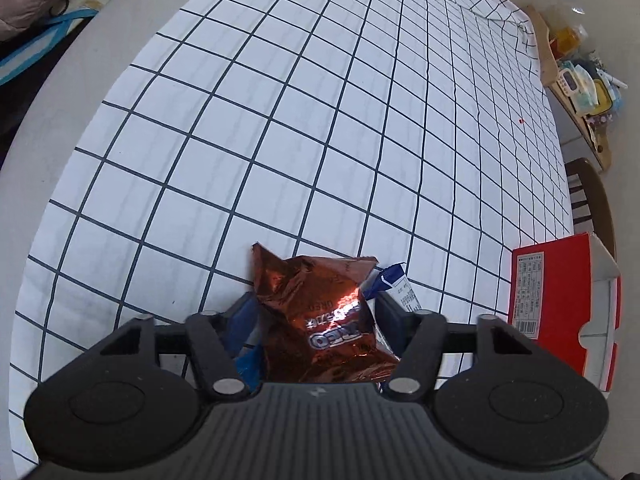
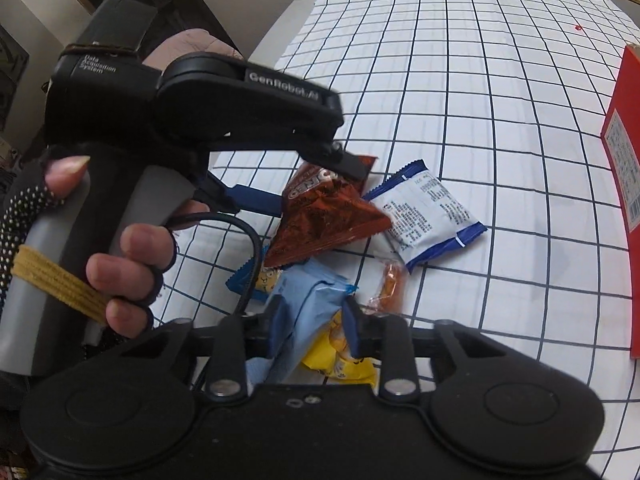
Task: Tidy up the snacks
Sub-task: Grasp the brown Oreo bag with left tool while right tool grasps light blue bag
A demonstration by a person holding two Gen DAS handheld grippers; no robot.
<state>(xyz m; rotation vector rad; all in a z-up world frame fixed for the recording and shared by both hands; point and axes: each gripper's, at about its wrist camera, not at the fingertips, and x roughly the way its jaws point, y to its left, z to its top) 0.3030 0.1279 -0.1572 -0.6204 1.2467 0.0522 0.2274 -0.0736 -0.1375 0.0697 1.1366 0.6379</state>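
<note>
Crumpled brown Oreo packet (image 2: 320, 216) overlaps a white-and-blue packet (image 2: 432, 220) — light-blue packet (image 2: 316, 300) and yellow one (image 2: 344, 360) nearer.

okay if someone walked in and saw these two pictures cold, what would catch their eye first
Probably the shiny copper Oreo bag, crumpled between the fingers of the left gripper on the white grid cloth. Next, the right gripper pinching a light blue packet at the near end of the snack pile. Then the bright red box at the right edge.
</note>
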